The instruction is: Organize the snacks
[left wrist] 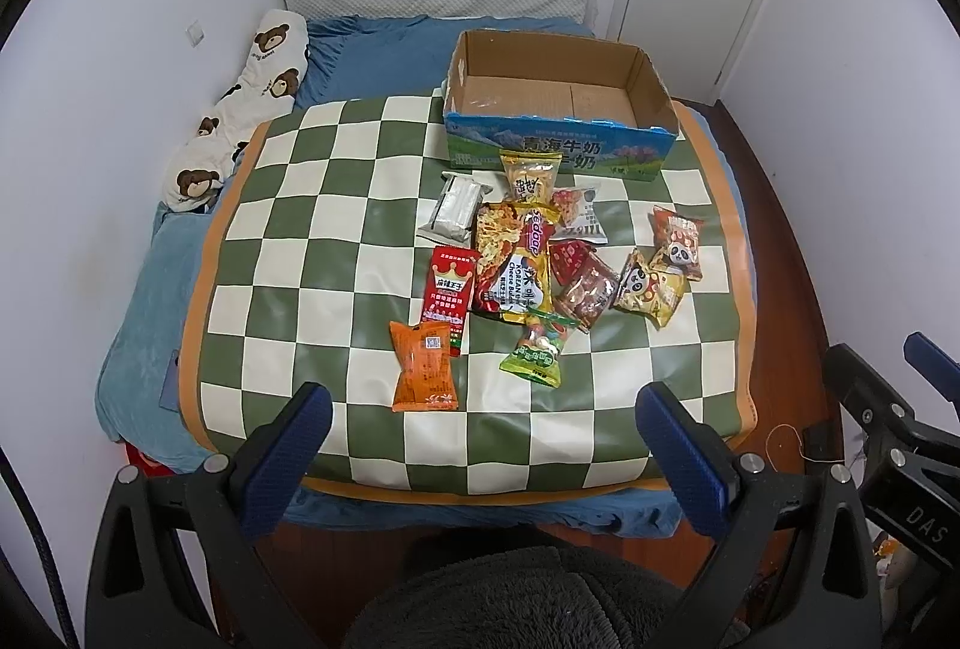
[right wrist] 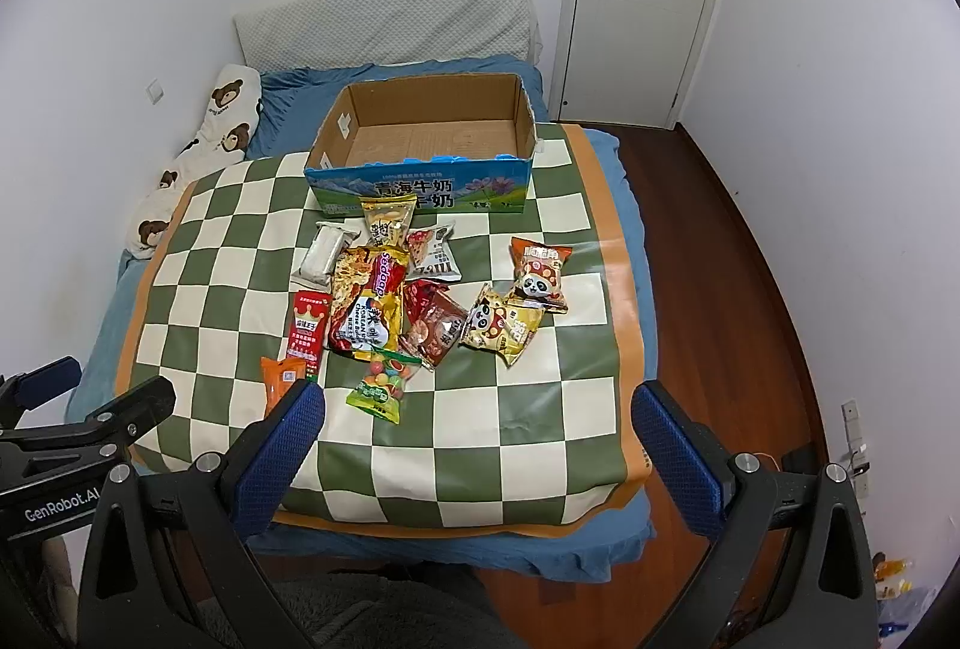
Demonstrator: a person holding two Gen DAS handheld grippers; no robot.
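a: nearest item: left gripper (left wrist: 483, 412), blue pads spread wide, nothing between them, no contact with any object. right gripper (right wrist: 477, 409) same condition: jaws wide apart, empty, held above the near edge of the checkered mat (left wrist: 288, 241).

b: outward from the fingers?

a: closest to the left gripper, the orange packet (left wrist: 423, 373), then the green candy bag (left wrist: 537, 352) just beside it. in the right wrist view the orange packet (right wrist: 281, 379) is partly hidden behind the left pad of that gripper.

b: remaining snacks?

a: clustered mid-mat: red sachet (left wrist: 447, 292), large noodle pack (left wrist: 513, 262) overlapping its neighbours, silver packet (left wrist: 453, 208), two panda packets (left wrist: 651, 289) off to the right. all lie outside the cardboard box (left wrist: 651, 93), which stands at the far edge, open-topped, nothing in it.

b: step in hand?

a: judged as the start: no snack boxed, none gripped. next move likely calls for lowering one gripper over an isolated packet, orange or green, closing on its edge, then carrying it to the box. thin film may slip; overlapped packs may drag others.
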